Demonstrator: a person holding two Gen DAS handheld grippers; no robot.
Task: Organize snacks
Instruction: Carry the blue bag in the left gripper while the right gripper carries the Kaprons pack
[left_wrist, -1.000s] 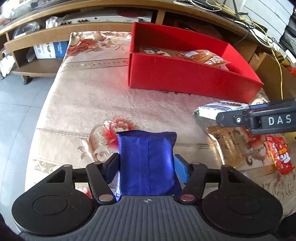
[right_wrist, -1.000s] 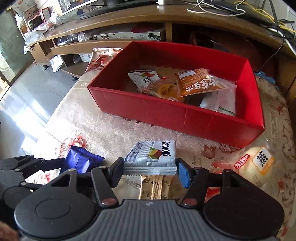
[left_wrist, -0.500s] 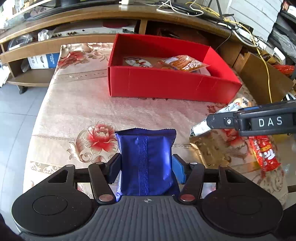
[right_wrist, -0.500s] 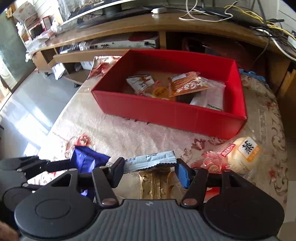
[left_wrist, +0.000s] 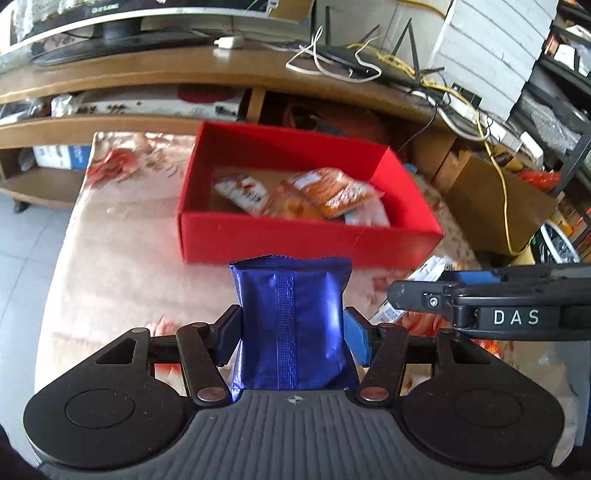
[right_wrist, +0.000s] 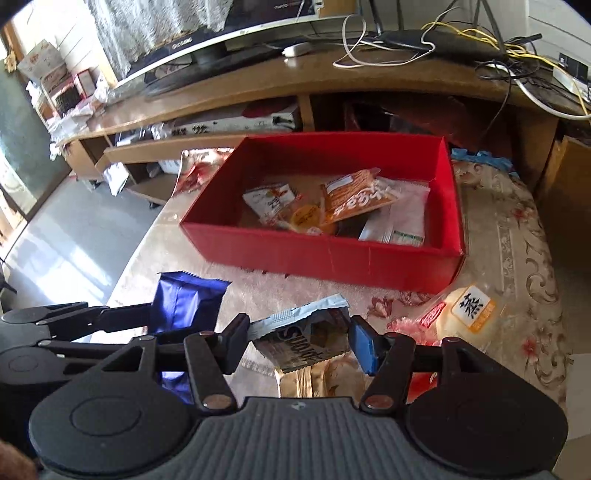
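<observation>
My left gripper (left_wrist: 291, 328) is shut on a blue foil snack pack (left_wrist: 291, 317) and holds it above the table, in front of the red box (left_wrist: 295, 240). My right gripper (right_wrist: 297, 338) is shut on a grey-white snack pack (right_wrist: 306, 339), which hangs tilted between the fingers. In the right wrist view the blue pack (right_wrist: 184, 302) and left gripper show at the left. The red box (right_wrist: 332, 254) holds several snack packs, among them an orange one (right_wrist: 354, 199). The right gripper's side shows in the left wrist view (left_wrist: 480, 299).
A floral cloth covers the table (right_wrist: 517, 229). On it near the right gripper lie a pale round bun pack (right_wrist: 469, 310), a gold pack (right_wrist: 314, 380) and a red pack (left_wrist: 491, 343). A wooden TV stand (right_wrist: 295, 81) with cables stands behind the box.
Both grippers have risen and tilted up with their packs, so the box interior shows more. The grey-white pack has twisted from flat to hanging tilted in the right gripper.
</observation>
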